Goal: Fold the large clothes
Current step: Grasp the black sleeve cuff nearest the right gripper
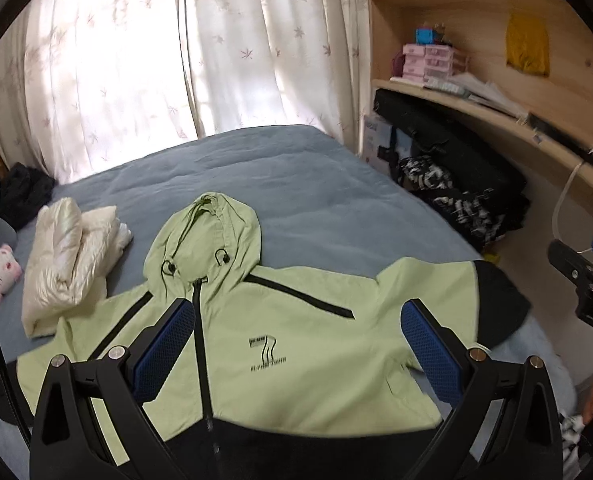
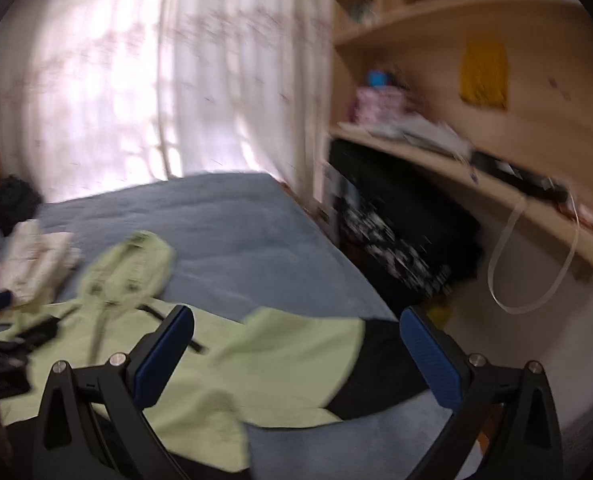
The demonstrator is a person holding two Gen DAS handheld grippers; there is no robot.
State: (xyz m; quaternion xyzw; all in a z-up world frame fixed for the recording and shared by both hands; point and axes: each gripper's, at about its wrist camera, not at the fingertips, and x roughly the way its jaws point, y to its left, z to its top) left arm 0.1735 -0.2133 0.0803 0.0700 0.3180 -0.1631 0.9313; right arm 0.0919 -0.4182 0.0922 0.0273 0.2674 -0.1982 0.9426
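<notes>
Right wrist view blurs the green jacket (image 2: 280,364).

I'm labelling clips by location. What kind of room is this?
Most likely a bedroom: a bed with a jacket spread on it, curtains behind, and shelves alongside.

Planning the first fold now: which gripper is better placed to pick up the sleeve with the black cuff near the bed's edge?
Probably the right gripper: it hangs open right over that sleeve of the green jacket. The left gripper, also open, sits over the chest zipper.
</notes>
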